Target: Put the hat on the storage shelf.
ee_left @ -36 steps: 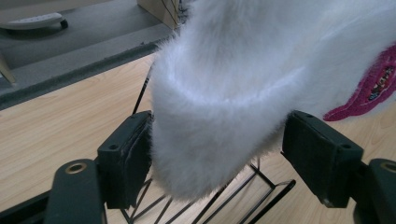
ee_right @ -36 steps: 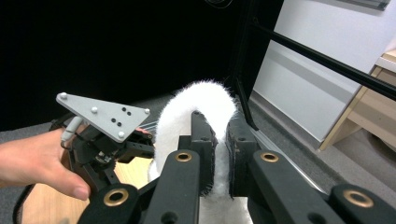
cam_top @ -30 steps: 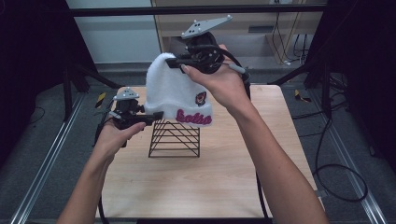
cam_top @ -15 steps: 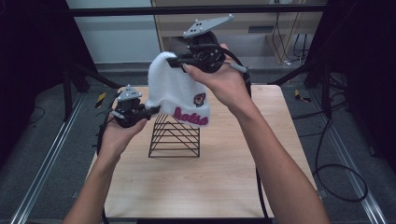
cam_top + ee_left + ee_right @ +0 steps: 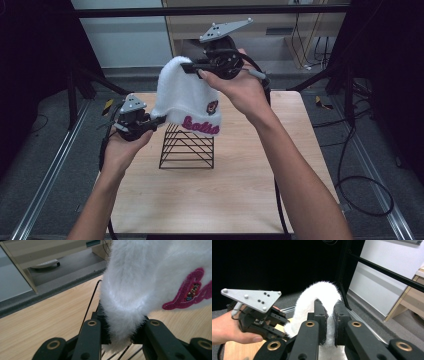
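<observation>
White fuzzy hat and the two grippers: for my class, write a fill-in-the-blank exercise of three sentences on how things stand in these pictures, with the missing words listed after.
1. The white hat is held above a black wire ____ standing on the wooden table.
2. The right gripper pinches the hat at its ____ end.
3. The left gripper is shut on the hat's lower ____ corner, as the high view shows it.

Missing words: rack; top; left

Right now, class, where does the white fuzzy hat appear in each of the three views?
High view: white hat upper centre, above the black wire rack.
Left gripper view: hat top right, its edge pinched between the jaws.
Right gripper view: hat centre, crown between the jaws.
Shared landmark: the wooden table.
</observation>
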Motion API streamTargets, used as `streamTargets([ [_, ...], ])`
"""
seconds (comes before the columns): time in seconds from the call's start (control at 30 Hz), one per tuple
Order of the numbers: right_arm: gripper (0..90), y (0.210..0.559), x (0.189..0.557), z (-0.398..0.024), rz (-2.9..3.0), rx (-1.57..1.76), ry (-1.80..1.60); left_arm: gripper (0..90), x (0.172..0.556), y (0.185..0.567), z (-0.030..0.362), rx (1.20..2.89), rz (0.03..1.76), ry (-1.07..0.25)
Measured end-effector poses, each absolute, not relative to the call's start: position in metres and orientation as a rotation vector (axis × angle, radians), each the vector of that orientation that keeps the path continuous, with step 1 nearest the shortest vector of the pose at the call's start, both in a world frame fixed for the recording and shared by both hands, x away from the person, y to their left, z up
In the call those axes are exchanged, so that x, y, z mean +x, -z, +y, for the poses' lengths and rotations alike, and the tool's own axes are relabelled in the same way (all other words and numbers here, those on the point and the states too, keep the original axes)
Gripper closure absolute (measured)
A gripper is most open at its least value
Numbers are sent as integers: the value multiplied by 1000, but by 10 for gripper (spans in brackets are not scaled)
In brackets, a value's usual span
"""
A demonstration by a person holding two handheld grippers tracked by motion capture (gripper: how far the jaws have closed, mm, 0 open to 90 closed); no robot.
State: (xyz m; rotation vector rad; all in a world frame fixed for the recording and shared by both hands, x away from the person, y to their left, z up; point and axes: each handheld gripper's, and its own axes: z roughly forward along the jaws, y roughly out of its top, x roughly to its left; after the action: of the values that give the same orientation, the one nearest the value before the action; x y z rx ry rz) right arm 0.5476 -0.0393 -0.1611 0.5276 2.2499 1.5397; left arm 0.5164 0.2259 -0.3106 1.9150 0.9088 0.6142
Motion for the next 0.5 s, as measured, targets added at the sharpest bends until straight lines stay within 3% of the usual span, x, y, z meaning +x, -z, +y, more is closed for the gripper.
streamTargets([
  [0.5,842,168,553,-42,2252,545,-1541,744,498,308,242,1890,905,-638],
])
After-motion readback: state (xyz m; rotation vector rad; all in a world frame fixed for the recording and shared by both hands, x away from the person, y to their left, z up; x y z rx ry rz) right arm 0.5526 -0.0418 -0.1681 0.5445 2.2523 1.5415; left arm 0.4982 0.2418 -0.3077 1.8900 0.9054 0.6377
